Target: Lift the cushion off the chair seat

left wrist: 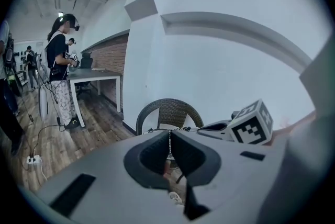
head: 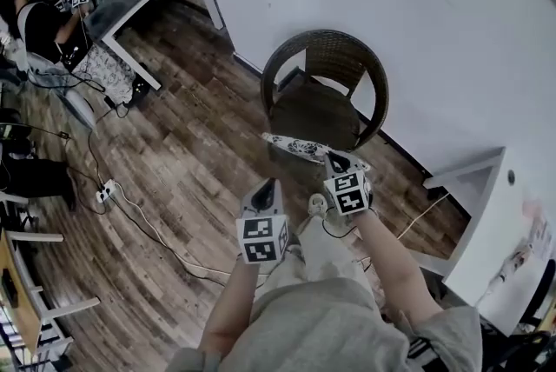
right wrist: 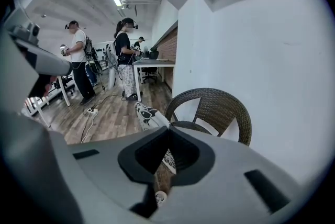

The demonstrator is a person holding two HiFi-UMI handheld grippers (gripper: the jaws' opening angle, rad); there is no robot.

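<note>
Cushion (head: 304, 147) hangs lifted off the seat of the wicker chair (head: 323, 96), at its front; my left hand-held gripper (head: 272, 182) and right hand-held gripper (head: 335, 157) are each clenched on its near edge.

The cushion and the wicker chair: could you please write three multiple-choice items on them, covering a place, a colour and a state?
1. Where is the cushion? A held up before the chair; B on the floor; C under a desk.
2. What colour is its cover? A plain red; B solid black; C light with dark print.
3. How is the right gripper? A wide open; B shut on the cushion; C shut on an armrest.
Answers: A, the seat lies bare behind it; C, the right gripper view shows the print; B, its jaws pinch the cloth.
</note>
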